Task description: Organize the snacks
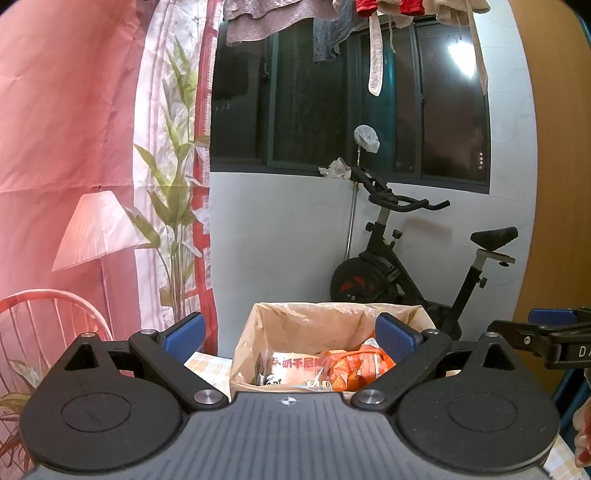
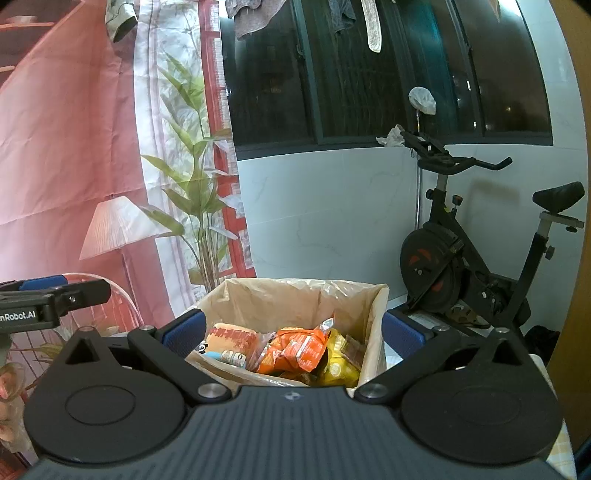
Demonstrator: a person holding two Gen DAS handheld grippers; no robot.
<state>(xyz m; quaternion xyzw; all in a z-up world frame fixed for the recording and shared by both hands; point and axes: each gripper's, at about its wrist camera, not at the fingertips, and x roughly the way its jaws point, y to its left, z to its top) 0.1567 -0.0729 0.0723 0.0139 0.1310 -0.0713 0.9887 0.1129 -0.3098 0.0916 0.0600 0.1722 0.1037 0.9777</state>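
A cardboard box point(image 1: 251, 332) lined with clear plastic stands on the table ahead; it also shows in the right wrist view point(image 2: 373, 332). Inside lie a pale pink snack pack point(image 1: 291, 369), orange snack packs point(image 1: 365, 365) and, in the right wrist view, a yellow pack point(image 2: 338, 363) beside the orange ones point(image 2: 295, 350) and the pink pack point(image 2: 229, 341). My left gripper point(image 1: 291, 334) is open and empty, its blue pads wide apart in front of the box. My right gripper point(image 2: 293, 332) is open and empty, also before the box. Each gripper shows at the other view's edge.
A checked tablecloth point(image 1: 207, 365) covers the table under the box. A black exercise bike point(image 1: 406, 269) stands behind by the white wall. A pink printed curtain point(image 1: 74, 147) hangs at the left. Laundry point(image 1: 251, 22) hangs above a dark window.
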